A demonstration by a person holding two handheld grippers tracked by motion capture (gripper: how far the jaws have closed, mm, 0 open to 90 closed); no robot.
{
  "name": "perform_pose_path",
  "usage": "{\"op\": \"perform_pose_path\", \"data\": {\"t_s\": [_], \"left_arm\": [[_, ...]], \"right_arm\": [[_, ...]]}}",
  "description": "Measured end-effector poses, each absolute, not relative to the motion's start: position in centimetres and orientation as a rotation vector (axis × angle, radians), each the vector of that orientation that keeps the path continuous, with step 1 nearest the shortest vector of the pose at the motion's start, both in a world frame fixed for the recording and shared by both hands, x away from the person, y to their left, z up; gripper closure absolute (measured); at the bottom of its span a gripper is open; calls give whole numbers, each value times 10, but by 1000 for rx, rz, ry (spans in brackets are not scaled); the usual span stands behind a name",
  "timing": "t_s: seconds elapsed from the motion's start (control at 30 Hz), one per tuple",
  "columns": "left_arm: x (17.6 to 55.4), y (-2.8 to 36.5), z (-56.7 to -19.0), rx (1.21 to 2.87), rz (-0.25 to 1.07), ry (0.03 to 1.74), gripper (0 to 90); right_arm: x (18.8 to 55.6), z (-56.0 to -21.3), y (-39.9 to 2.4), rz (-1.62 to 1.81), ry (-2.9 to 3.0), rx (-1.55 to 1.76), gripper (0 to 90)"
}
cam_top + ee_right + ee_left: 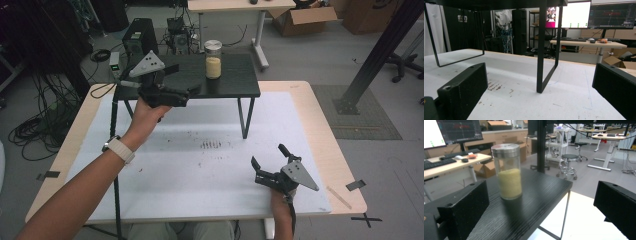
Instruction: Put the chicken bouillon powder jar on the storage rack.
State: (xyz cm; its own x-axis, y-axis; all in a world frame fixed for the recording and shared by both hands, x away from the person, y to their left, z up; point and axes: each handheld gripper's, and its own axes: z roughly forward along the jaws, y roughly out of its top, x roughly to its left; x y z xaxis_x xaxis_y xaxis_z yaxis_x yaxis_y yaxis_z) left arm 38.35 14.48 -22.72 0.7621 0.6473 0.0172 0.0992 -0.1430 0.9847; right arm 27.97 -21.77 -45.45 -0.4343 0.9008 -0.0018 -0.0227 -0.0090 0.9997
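Both forearms are bare, the left wrist wearing a watch [119, 148] with a pale band, and each hand carries a black two-jaw gripper, left gripper [182, 82] and right gripper [269, 155], topped by a grey three-cornered plate dotted with small holes.

White bench [165, 170] with wood edges, dark scuff marks [210, 145] near its middle. Black tape bits [356, 185] at the right edge. Grey floor beyond: black computer tower [139, 36], cable tangle [31, 131] at left, open cardboard box [302, 19], black slanted post [381, 52] on a base plate. Background desk with monitors [596, 13], keyboard [571, 39], round stool [569, 157].
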Motion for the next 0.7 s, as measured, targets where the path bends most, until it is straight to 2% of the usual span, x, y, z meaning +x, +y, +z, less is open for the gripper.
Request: {"op": "perform_pose_path", "data": {"t_s": [0.7], "left_arm": [[334,182,-260,1664,563,574,5]], "right_arm": [[280,-454,-218,1548,1514,956,0]]}}
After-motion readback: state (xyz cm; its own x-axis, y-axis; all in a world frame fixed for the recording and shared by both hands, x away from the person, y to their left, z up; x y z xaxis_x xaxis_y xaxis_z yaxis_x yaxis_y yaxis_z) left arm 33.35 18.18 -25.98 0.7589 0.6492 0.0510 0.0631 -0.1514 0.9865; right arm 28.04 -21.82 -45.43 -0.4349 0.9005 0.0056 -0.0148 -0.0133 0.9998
